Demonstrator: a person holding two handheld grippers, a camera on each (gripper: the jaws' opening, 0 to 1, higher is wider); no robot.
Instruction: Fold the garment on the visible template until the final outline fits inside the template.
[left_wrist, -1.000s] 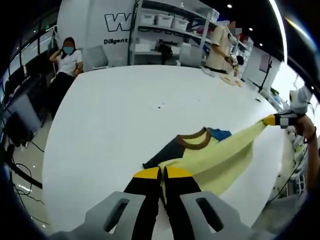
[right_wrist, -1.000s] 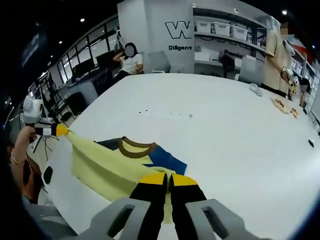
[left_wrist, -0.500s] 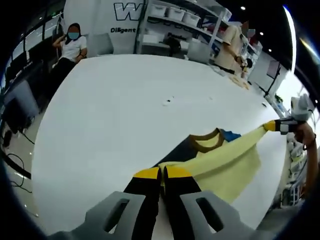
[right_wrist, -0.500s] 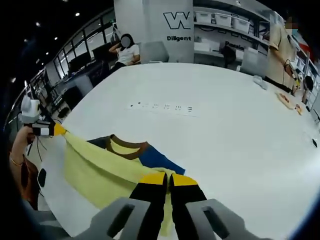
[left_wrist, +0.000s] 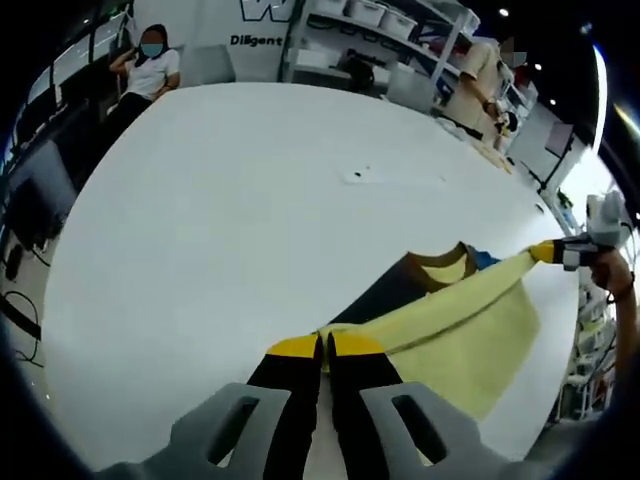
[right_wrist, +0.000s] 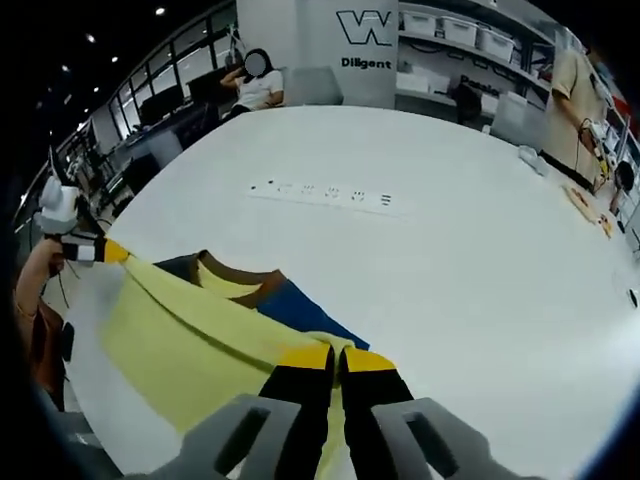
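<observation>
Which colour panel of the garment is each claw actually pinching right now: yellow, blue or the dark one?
The pale yellow panel. Both the left claw and right claw are shut on its edge; the blue panel and dark panel lie ungripped on the table.

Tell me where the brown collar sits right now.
In the right gripper view, the brown collar lies on the white table, left of centre, between the stretched yellow hem and the blue panel.

A broad white table (left_wrist: 220, 200) — the yellow-and-blue garment (right_wrist: 200, 330) partly rests on it.
</observation>
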